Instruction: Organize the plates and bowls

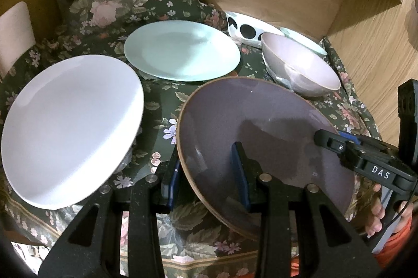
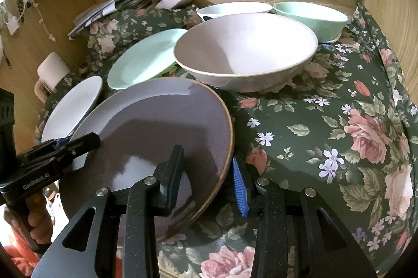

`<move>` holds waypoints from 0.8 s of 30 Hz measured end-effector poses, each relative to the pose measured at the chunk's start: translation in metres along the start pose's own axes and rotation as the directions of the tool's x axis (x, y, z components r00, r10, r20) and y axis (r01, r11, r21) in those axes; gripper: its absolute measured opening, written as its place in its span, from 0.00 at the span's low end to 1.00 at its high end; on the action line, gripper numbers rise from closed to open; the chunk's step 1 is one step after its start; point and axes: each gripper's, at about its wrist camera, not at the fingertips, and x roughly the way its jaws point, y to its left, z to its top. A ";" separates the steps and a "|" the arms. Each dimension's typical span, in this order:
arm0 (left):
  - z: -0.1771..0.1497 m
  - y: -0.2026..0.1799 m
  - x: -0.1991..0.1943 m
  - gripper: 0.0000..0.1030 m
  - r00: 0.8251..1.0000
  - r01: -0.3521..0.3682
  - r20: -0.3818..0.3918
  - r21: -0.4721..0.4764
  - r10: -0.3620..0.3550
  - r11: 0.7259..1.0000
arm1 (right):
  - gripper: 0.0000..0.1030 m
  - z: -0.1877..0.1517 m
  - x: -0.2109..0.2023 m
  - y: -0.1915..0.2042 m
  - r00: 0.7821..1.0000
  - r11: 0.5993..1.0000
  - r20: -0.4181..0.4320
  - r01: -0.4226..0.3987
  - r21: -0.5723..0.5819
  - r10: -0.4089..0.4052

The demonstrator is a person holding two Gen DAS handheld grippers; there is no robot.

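- Grey-purple plate [image 1: 263, 136] sits tilted over the floral cloth [image 2: 326, 121], held at 2 opposite rim edges.
- Left gripper [image 1: 209, 181] straddles its left rim, jaws spread wide; whether they press it, cannot tell.
- Right gripper [image 2: 209, 178] straddles the right rim likewise.
- White plate [image 1: 73, 126], mint plate [image 1: 183, 50] and pale bowl [image 2: 245, 53] lie beyond.

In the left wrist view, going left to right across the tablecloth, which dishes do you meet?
White plate → mint green plate → purple plate, straddled by the left gripper → pale pink bowl.
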 end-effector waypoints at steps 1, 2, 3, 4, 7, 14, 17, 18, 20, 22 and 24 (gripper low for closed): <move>0.000 0.000 0.002 0.35 1.000 0.000 -0.004 -0.001 0.000 1.000 | 0.31 0.000 0.001 0.000 1.000 1.000 -0.001 0.000 0.001 0.000; 0.000 0.001 0.003 0.35 1.000 0.000 -0.007 -0.001 0.000 1.000 | 0.31 0.001 0.001 0.000 1.000 1.000 -0.002 0.002 0.001 -0.002; 0.000 0.002 0.004 0.35 1.000 0.002 -0.009 -0.002 -0.002 1.000 | 0.31 0.001 0.001 0.000 1.000 1.000 -0.002 0.004 -0.001 -0.004; 0.000 0.002 0.005 0.35 1.000 0.002 -0.009 -0.002 -0.002 1.000 | 0.31 0.001 0.002 0.001 1.000 1.000 -0.003 0.006 -0.002 -0.006; 0.001 0.002 0.007 0.35 1.000 0.000 -0.007 -0.001 0.000 1.000 | 0.31 0.002 0.004 0.002 1.000 1.000 -0.010 0.017 -0.010 -0.017; 0.001 0.004 0.009 0.35 1.000 -0.017 -0.009 0.013 0.017 1.000 | 0.32 0.003 0.004 0.004 1.000 0.999 -0.004 0.031 -0.017 -0.031; 0.001 0.003 0.006 0.35 1.000 -0.024 0.007 0.027 0.024 0.999 | 0.32 0.004 -0.001 0.007 0.998 0.997 0.009 0.063 -0.040 -0.062; 0.002 0.003 0.004 0.35 0.999 -0.030 0.012 0.033 0.029 0.999 | 0.33 0.004 -0.004 0.007 0.998 0.997 0.014 0.068 -0.044 -0.068; 0.003 0.004 0.001 0.36 0.999 -0.041 0.023 0.038 0.040 0.998 | 0.34 0.005 -0.009 0.007 0.998 0.997 0.022 0.068 -0.048 -0.067; 0.004 0.005 -0.003 0.39 0.998 -0.046 0.035 0.037 0.045 0.998 | 0.37 0.007 -0.015 0.009 0.997 0.996 0.039 0.067 -0.051 -0.065; 0.006 0.007 -0.008 0.42 0.997 -0.052 0.052 0.036 0.050 0.998 | 0.40 0.010 -0.021 0.013 0.996 0.996 0.056 0.066 -0.060 -0.063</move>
